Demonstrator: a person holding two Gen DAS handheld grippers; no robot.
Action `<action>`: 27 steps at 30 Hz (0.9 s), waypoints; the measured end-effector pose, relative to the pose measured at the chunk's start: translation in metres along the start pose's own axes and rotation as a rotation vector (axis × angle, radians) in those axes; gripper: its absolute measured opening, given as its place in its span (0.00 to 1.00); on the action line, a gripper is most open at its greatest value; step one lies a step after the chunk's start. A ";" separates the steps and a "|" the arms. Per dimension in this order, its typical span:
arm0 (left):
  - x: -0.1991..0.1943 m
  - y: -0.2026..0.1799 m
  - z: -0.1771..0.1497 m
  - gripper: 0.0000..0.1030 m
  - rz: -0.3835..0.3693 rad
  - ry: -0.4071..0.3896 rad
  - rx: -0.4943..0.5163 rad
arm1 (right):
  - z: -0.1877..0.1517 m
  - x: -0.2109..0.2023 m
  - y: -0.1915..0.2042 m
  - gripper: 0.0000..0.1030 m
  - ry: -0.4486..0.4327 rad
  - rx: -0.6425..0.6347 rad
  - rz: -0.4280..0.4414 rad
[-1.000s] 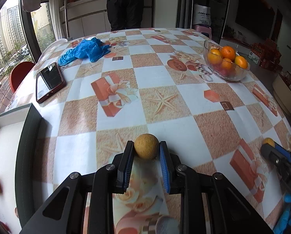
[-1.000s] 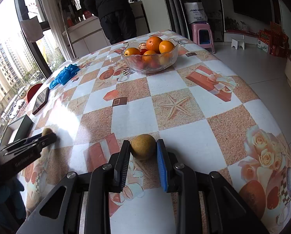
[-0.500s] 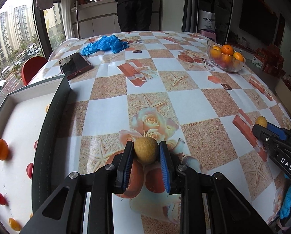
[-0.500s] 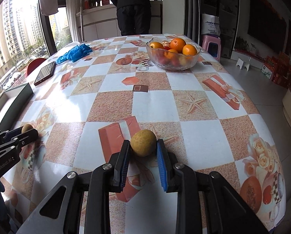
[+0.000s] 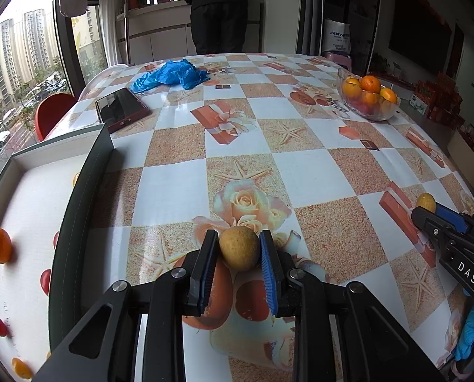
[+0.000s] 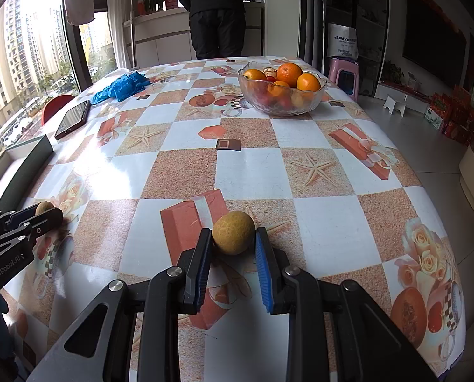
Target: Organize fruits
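Left wrist view: each ribbed-padded tool [image 5: 239, 256] [image 6: 233, 251] clamping one round, rough-skinned tan fruit [image 5: 239, 247] [image 6: 233, 236].

Two handheld black tools: the left tool [image 5: 239, 273] and the right tool [image 6: 233, 267] each have angular black link arms with triangular cut-outs, round silver screws at the pivots, and ribbed blue pads on the inner faces of their fingers [image 5: 268, 273]. White lettering marks their sides, "DAS" on one, "GenRobot.AI" on the other. A blue glove [image 5: 472, 334] shows at the frame edge.
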State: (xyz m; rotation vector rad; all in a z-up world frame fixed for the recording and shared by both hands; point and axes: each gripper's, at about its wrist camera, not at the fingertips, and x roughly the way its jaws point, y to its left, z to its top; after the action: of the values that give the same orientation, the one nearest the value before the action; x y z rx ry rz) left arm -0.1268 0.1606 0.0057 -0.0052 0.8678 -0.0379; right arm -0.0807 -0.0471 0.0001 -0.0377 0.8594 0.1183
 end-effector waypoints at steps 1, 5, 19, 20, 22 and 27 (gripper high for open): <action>0.000 0.000 0.000 0.27 0.000 -0.002 0.000 | 0.000 0.000 0.000 0.28 0.000 0.001 0.001; 0.000 0.000 -0.001 0.27 -0.001 -0.003 -0.001 | 0.000 0.000 0.000 0.28 0.000 0.000 0.000; -0.001 0.002 0.000 0.27 -0.018 -0.004 -0.012 | 0.000 0.000 -0.001 0.28 0.000 0.000 0.002; -0.001 0.004 0.000 0.27 -0.033 -0.005 -0.022 | 0.000 0.000 0.000 0.28 -0.001 0.001 0.002; -0.002 0.011 0.001 0.27 -0.074 -0.004 -0.059 | 0.000 0.000 0.000 0.28 -0.001 0.002 0.003; -0.006 0.021 0.003 0.27 -0.132 0.009 -0.110 | 0.001 0.000 0.000 0.28 -0.002 0.005 0.006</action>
State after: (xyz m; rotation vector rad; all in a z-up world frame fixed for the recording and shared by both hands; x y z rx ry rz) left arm -0.1273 0.1819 0.0118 -0.1655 0.8763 -0.1138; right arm -0.0805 -0.0471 0.0008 -0.0302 0.8582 0.1214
